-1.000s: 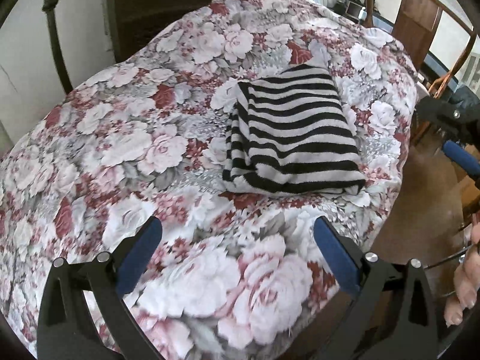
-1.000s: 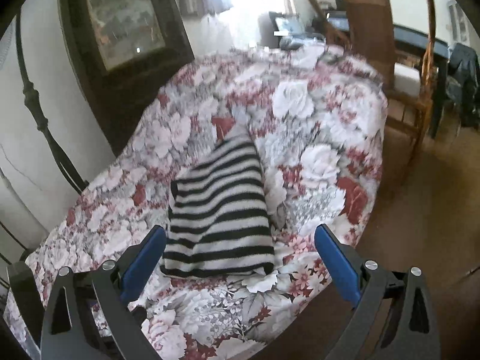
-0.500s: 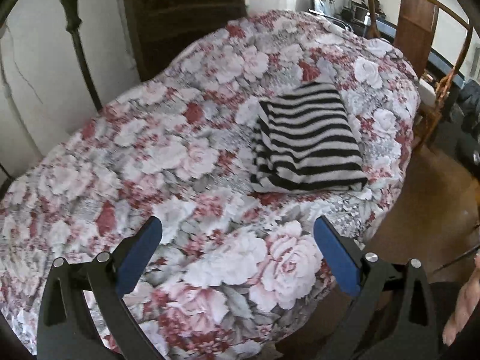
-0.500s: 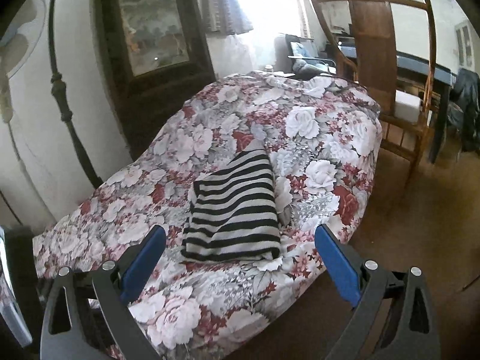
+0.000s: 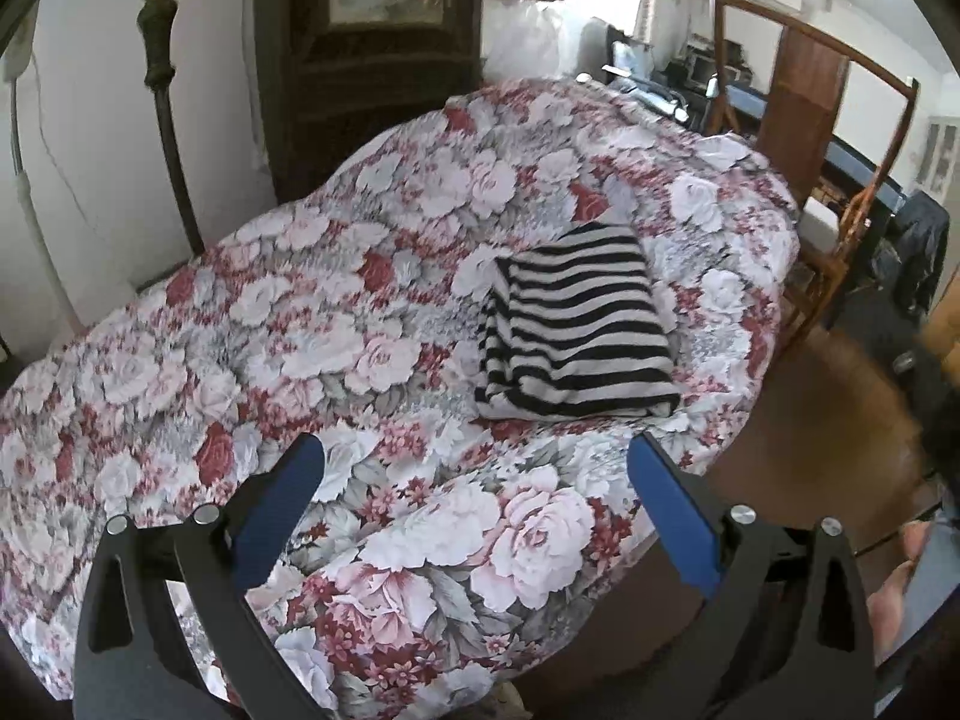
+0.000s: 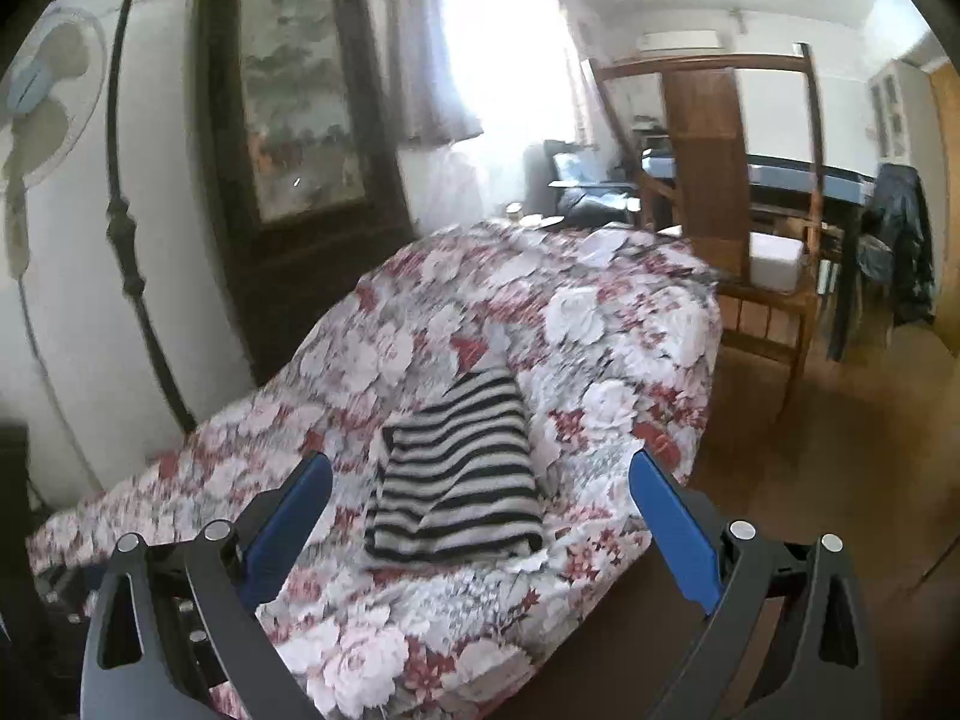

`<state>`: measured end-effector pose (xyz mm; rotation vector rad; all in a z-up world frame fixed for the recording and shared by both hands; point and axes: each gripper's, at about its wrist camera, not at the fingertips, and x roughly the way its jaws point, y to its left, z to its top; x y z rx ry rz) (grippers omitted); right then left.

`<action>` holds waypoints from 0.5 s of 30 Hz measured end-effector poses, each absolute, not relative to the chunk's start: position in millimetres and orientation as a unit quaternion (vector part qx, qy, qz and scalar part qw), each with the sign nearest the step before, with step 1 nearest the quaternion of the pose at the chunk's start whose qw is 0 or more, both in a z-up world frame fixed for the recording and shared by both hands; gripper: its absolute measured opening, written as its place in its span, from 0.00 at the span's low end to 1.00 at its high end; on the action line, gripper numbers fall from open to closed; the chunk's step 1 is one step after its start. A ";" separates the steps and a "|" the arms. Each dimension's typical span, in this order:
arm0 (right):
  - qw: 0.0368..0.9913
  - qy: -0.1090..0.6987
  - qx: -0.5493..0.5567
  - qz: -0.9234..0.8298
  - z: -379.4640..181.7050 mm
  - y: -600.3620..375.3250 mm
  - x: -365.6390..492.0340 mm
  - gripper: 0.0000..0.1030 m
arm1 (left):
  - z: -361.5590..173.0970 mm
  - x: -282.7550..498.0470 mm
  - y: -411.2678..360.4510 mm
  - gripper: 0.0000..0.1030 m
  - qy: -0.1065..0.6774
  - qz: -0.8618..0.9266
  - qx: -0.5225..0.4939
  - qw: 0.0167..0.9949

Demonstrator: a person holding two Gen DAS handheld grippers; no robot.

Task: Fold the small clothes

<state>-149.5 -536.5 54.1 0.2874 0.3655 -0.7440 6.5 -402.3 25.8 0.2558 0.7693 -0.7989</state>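
Striped garment (image 5: pixel 576 324), folded flat on the floral bed (image 5: pixel 300 312) near its edge | left gripper (image 5: pixel 474 498) and right gripper (image 6: pixel 480 510) jaws apart, empty, well clear | fold looks finished; withdraw without snagging it.

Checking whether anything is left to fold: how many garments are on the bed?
1: a striped garment, already folded, lying on the floral bedspread near its right edge. Nothing else shows, though the far end is partly hidden.

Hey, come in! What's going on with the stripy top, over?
Left gripper open, empty. Right gripper open, empty. Striped top folded flat on the floral bedspread, untouched. Nothing in the way.
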 end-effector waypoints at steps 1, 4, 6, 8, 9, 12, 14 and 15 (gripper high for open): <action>0.905 0.189 0.136 -0.357 53.2 -535.9 -147.4 0.97 | 29.9 2.5 -401.7 0.96 0.361 -0.387 0.119 0.840; 0.914 0.203 0.135 -0.324 51.5 -533.2 -147.1 0.97 | 38.6 -5.6 -397.2 0.96 0.350 -0.390 0.109 0.845; 0.922 0.203 0.144 -0.297 49.7 -532.4 -149.8 0.97 | 41.7 -13.2 -398.9 0.96 0.335 -0.368 0.129 0.858; 0.921 0.206 0.157 -0.291 47.7 -534.4 -153.0 0.97 | 40.9 -18.4 -403.1 0.96 0.343 -0.351 0.157 0.857; 0.920 0.204 0.169 -0.288 46.5 -537.3 -154.9 0.97 | 40.6 -20.6 -405.0 0.96 0.344 -0.344 0.173 0.856; 0.919 0.182 0.198 -0.289 46.5 -543.4 -166.4 0.97 | 40.9 -29.4 -406.4 0.96 0.318 -0.328 0.195 0.868; 0.916 0.168 0.206 -0.300 46.9 -542.4 -176.3 0.97 | 42.9 -29.5 -402.2 0.96 0.315 -0.334 0.180 0.870; 0.916 0.165 0.207 -0.303 47.0 -541.7 -179.0 0.97 | 43.9 -27.9 -399.9 0.96 0.318 -0.341 0.169 0.868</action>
